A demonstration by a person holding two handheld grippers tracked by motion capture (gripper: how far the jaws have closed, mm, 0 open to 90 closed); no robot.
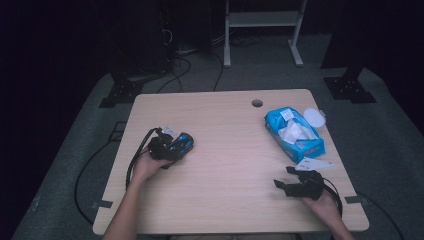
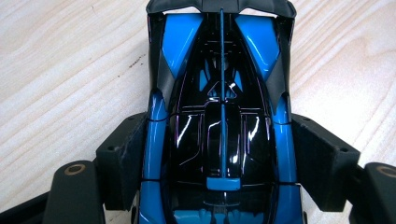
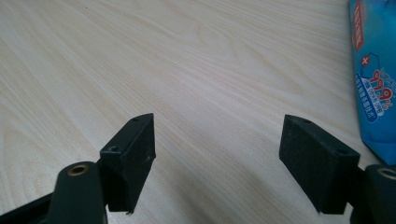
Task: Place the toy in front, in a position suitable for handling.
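**A recording lab, not a home**

A lone wooden table [image 1: 225, 165] is standing on grey carpet [image 1: 395, 150] in a dark room. Black stand bases [image 1: 349, 89] are flanking it, cables [image 1: 180, 67] are trailing across the floor, and a white frame [image 1: 262, 30] is standing behind. Light is falling on the table alone, everything around it staying in shadow, suggesting a staged data-collection setup.

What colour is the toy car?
The glossy toy car is bright blue and black with a thin blue centre stripe, clearest in the left gripper view.

The blue wipes pack [image 3: 376, 79] bears a red "99.9%" and a small plus sign.
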